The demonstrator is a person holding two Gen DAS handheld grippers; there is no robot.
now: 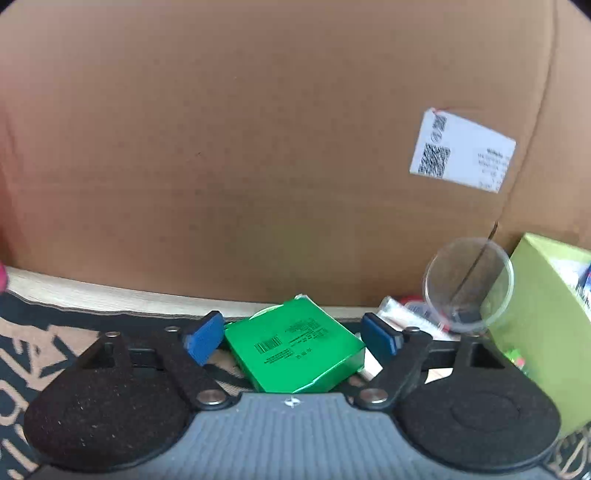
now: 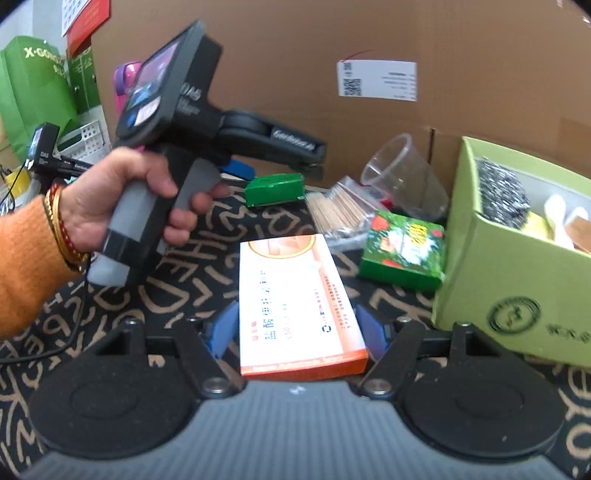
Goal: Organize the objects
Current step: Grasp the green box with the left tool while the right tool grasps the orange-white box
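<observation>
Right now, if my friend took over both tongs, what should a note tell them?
Left tongs: either side of the dark green box, no firm grip visible.
Right tongs: around the orange-and-white box, touching or nearly.
On the patterned mat: strawberry box, toothpick bag, clear cup.
Done: the light green carton already holds some things.
Left: probably grip both boxes and put the loose items away.

Two handheld grippers (image 2: 295, 338) (image 2: 280, 162). Two green packets: one plain (image 2: 274, 189), one strawberry-printed (image 2: 402, 249). One orange-and-white carton (image 2: 297, 299), one clear plastic cup (image 2: 404, 177), one bag of toothpicks (image 2: 338, 210), one lime-green box (image 2: 517, 273), one big cardboard box (image 2: 369, 33).
</observation>
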